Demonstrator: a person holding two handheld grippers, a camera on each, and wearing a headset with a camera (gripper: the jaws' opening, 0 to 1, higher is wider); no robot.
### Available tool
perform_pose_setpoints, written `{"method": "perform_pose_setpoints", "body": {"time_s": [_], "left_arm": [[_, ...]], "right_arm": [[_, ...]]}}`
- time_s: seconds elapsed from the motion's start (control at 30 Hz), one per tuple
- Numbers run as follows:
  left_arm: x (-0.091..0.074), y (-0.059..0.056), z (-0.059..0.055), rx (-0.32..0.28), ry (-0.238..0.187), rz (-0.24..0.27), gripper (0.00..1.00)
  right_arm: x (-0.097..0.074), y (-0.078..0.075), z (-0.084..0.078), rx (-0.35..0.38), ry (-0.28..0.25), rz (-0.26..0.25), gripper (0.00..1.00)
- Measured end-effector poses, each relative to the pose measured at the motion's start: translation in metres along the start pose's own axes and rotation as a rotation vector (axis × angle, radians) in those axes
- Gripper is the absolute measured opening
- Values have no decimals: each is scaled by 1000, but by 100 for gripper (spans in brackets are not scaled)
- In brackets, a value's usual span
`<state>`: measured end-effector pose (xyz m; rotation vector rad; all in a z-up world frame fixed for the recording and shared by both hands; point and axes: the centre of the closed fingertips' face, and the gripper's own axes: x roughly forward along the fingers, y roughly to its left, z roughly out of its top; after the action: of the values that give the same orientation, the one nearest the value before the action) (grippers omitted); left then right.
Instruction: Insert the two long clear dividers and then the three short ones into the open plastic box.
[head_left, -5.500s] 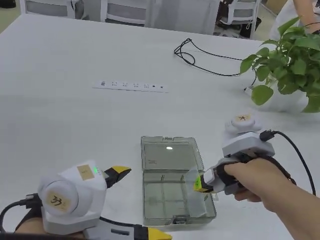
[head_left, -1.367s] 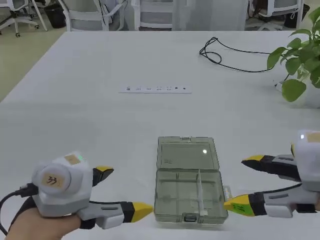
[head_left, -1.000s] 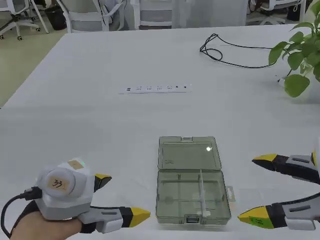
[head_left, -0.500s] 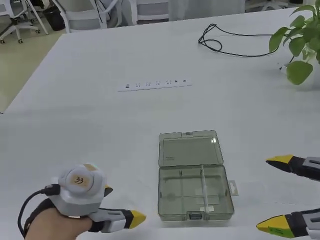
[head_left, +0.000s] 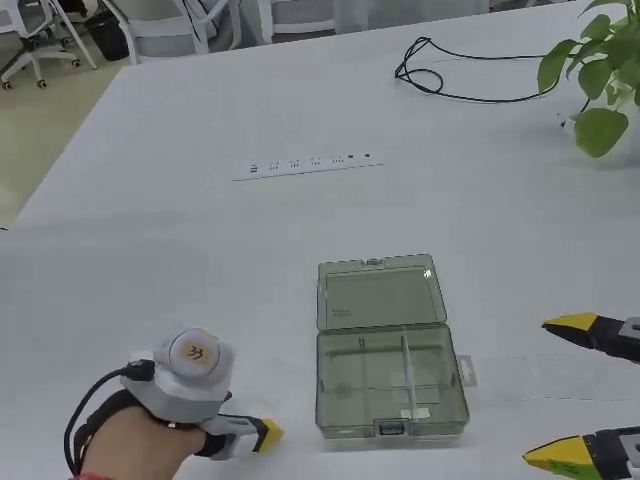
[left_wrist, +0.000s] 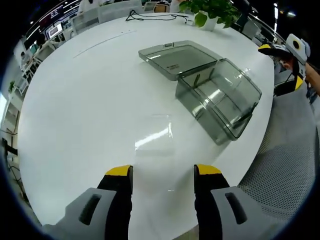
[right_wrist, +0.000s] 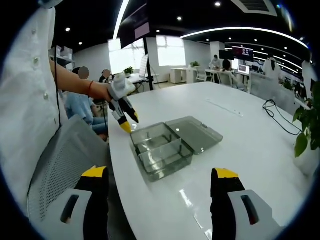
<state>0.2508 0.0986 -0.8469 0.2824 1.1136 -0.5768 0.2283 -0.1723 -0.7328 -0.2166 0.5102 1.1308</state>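
Lower centre, box (head_left: 322, 385) has a divider (head_left: 408, 368) in; R gripper (head_left: 537, 392), L gripper (left_wrist: 163, 172) pulled back, open, empty; next divider due.

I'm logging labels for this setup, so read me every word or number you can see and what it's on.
"33", probably, handwritten: round sticker atop the left gripper.
Mark on the box lid: too small to read.
Markings on the power strip: too small to read.
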Motion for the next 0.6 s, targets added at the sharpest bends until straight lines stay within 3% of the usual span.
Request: {"method": "perform_pose_setpoints", "body": {"time_s": [0.27,0.53,0.6], "left_arm": [[4,4,-3,6,27,20,46],[4,12,-4,32,54,61,35],[4,14,-3,15,54,64,33]], "right_arm": [[-4,-3,8,5,-35,-19,85],[-5,-1,5,7,-36,-26,84],[-6,-1,4,10,-36,-29,84]]}}
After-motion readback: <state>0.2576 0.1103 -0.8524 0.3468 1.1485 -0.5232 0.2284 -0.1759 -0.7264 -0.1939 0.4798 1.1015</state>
